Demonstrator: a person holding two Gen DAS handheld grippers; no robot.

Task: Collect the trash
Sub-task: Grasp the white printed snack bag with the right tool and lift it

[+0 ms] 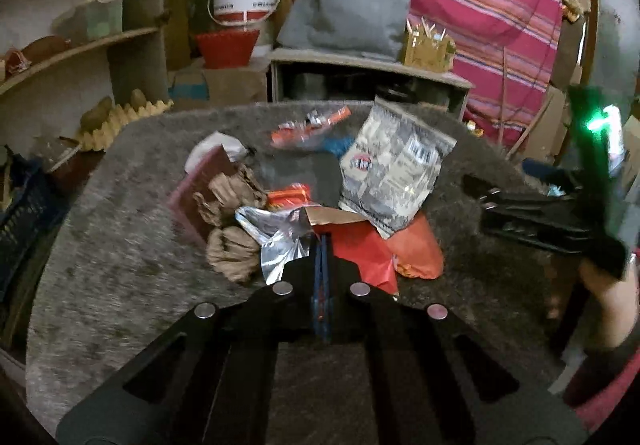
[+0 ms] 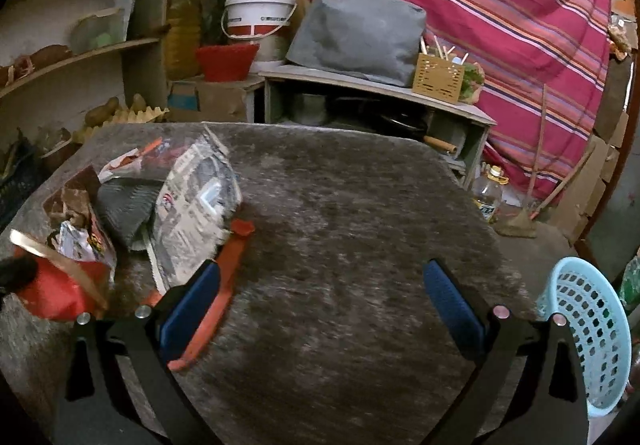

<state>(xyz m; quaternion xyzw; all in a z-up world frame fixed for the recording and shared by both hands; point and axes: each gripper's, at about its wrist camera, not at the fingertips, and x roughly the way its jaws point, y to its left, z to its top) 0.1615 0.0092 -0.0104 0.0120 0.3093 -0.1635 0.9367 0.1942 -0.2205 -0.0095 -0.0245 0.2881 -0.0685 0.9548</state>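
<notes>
The left gripper (image 1: 321, 241) angles down toward the pile of trash (image 1: 320, 197) on the grey felt-covered table (image 1: 120, 245). Its blue pads are pressed together with no gap showing, their tips at the near edge of the pile where a torn silver foil wrapper (image 1: 276, 241) meets a red wrapper (image 1: 368, 253) — whether a scrap is pinched between them cannot be told.

The right gripper (image 2: 320, 297) also tilts downward, over bare table to the right of the pile, jaws spread wide with nothing between them. Its left pad (image 2: 192, 309) lies over an orange wrapper (image 2: 224, 273) that trails from the pile toward the near edge; contact cannot be judged. In the left wrist view this gripper shows at the right, a hand (image 1: 612, 309) gripping its handle.

The pile sits toward the table's left side in the right wrist view: a silver printed bag (image 2: 196, 209), crumpled brown paper (image 1: 228, 221), and red and orange wrappers.

A light blue perforated basket (image 2: 588, 329) stands just off the table's right edge — what it holds is not visible.
</notes>
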